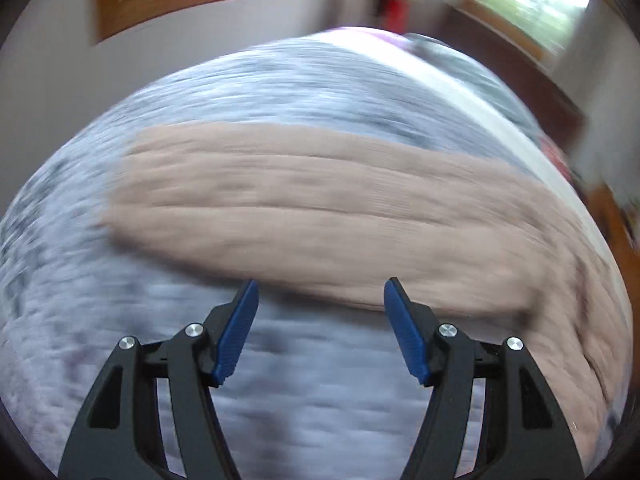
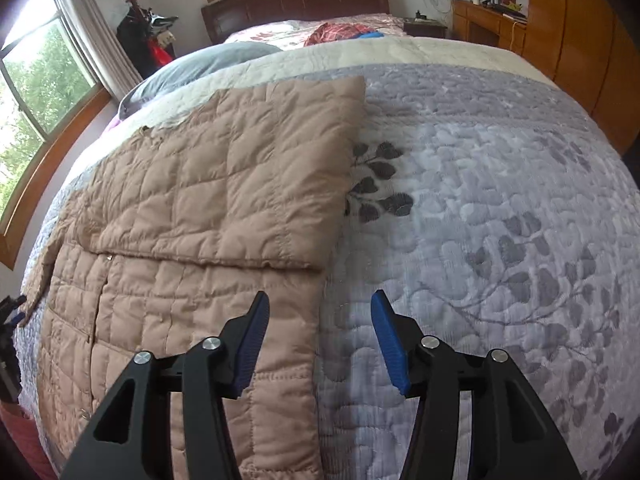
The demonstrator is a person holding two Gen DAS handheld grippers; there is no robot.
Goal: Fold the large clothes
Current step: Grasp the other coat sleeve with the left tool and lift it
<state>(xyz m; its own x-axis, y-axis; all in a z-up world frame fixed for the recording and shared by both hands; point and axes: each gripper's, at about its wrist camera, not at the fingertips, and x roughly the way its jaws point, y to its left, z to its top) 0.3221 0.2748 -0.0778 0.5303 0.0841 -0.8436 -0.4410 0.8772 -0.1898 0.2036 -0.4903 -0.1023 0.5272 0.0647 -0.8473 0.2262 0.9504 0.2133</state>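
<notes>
In the left wrist view, heavily smeared by motion blur, the left gripper (image 1: 320,292) has its blue-padded jaws spread apart with nothing between them, above a pale grey-lilac bedspread (image 1: 120,320). The tan quilted jacket (image 1: 320,208) lies as a long band across the bedspread just beyond the fingertips, its near edge running past the two tips and curving down the right side of the picture. In the right wrist view, which is sharp, the right gripper (image 2: 318,310) also stands with its jaws apart and empty. The jacket (image 2: 224,184) lies flat on the leaf-patterned bedspread (image 2: 500,208), taking up the left half of the picture, with one panel folded over the rest. Its right edge runs down between the two fingers, so the left finger (image 2: 250,344) hangs over the jacket and the right finger over bare bedspread.
</notes>
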